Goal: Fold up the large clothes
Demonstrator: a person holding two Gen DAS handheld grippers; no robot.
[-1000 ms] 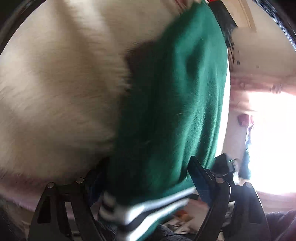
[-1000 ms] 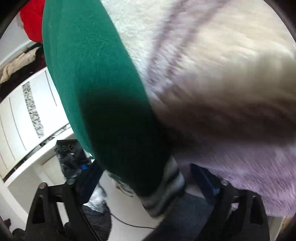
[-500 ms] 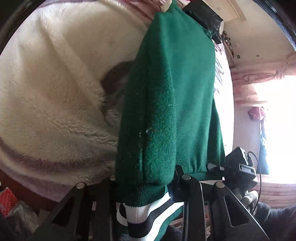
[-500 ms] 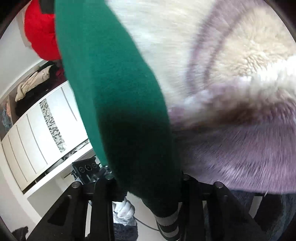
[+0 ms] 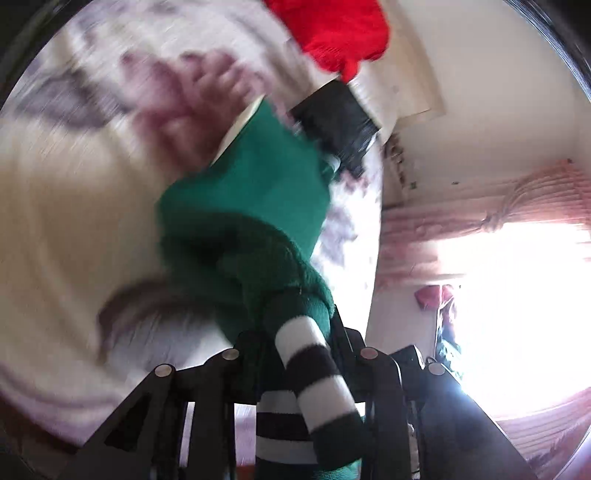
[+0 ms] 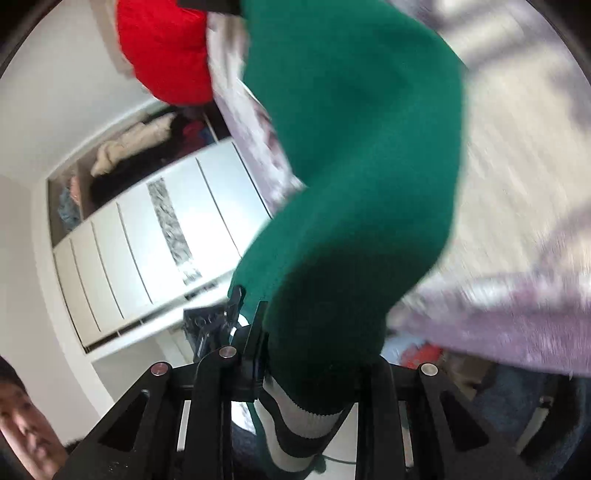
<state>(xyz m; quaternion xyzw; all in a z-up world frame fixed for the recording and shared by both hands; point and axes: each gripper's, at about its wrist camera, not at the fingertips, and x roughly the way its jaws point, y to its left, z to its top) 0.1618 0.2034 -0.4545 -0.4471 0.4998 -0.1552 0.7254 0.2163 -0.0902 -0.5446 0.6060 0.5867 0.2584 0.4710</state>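
A green fleece sweater (image 5: 243, 206) with a black-and-white striped hem (image 5: 314, 376) lies over a fluffy cream and lilac blanket (image 5: 66, 221). My left gripper (image 5: 295, 332) is shut on the sweater's hem, and the fabric bunches between its fingers. In the right wrist view the same sweater (image 6: 354, 155) hangs from my right gripper (image 6: 310, 350), which is shut on its striped hem (image 6: 295, 417). Both views are motion-blurred.
A red garment (image 5: 332, 33) and a black object (image 5: 336, 122) lie at the far end of the blanket. A white wardrobe (image 6: 155, 236) stands to the left in the right wrist view. A bright curtained window (image 5: 509, 295) is on the right. A person's face (image 6: 22, 424) shows at the lower left.
Both grippers have closed on the striped hem and lifted it away from the blanket. The sweater now bunches up, and the red garment has come into view.
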